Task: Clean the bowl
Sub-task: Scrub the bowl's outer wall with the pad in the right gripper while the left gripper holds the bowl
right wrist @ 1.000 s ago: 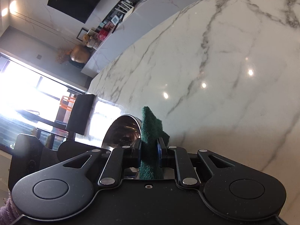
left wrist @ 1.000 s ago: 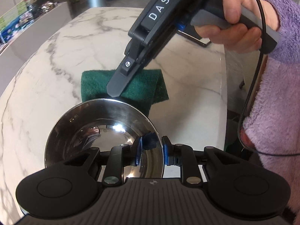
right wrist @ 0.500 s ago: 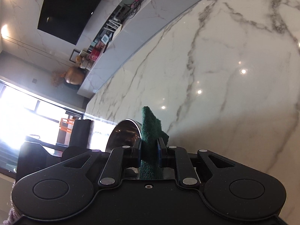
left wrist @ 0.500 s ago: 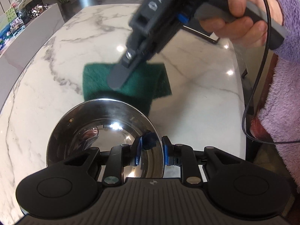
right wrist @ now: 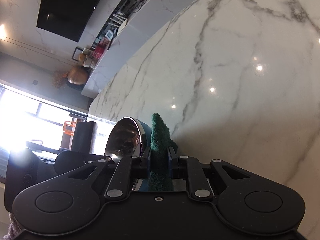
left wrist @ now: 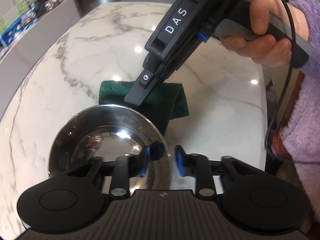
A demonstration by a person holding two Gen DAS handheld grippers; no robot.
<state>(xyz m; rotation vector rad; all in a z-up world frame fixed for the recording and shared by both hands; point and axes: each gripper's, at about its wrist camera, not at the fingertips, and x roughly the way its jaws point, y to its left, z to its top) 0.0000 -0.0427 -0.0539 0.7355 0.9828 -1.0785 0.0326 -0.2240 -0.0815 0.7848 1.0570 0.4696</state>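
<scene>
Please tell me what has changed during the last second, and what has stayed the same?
The right gripper lifted the green scouring pad briefly, then lowered it again behind the steel bowl. Nothing was released. The left gripper stays clamped on the bowl's rim, and the bowl has not moved on the marble table.

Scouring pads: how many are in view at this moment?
1. A single green scouring pad, folded, is clamped in the right gripper against the outside of the steel bowl, whose rim the left gripper holds. None other shows.
</scene>
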